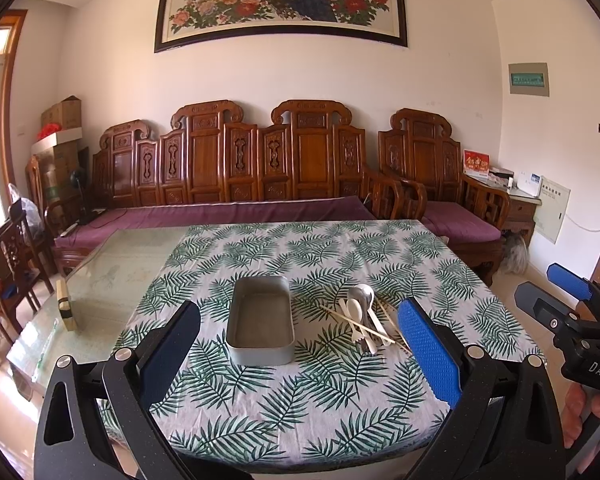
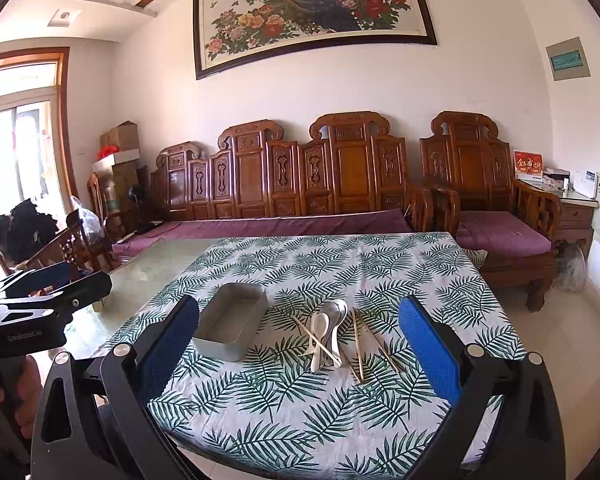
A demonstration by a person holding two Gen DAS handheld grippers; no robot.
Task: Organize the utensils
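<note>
Tray (image 1: 260, 330): frame centre, on the tablecloth (image 1: 300, 412).
Spoons (image 1: 360, 316) and chopsticks (image 1: 356, 326): heaped just right of the tray.
Sofa (image 1: 236, 184): behind the table.

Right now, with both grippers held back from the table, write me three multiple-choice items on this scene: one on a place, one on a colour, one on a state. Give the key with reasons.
1. Where does the pile of utensils lie relative to the grey tray?
A. Inside it
B. On the cloth to its right
C. On the bare glass to its left

2. What colour is the leaf print on the tablecloth?
A. Green
B. Red
C. Yellow

3. What state is the tray in?
A. Packed with spoons
B. Covered by a lid
C. Open and empty

Key: 1 B, the spoons and chopsticks lie crossed on the cloth just right of the tray. 2 A, green fern leaves on white. 3 C, its bare floor shows in both views. The left gripper and right gripper are both open and hold nothing.
</note>
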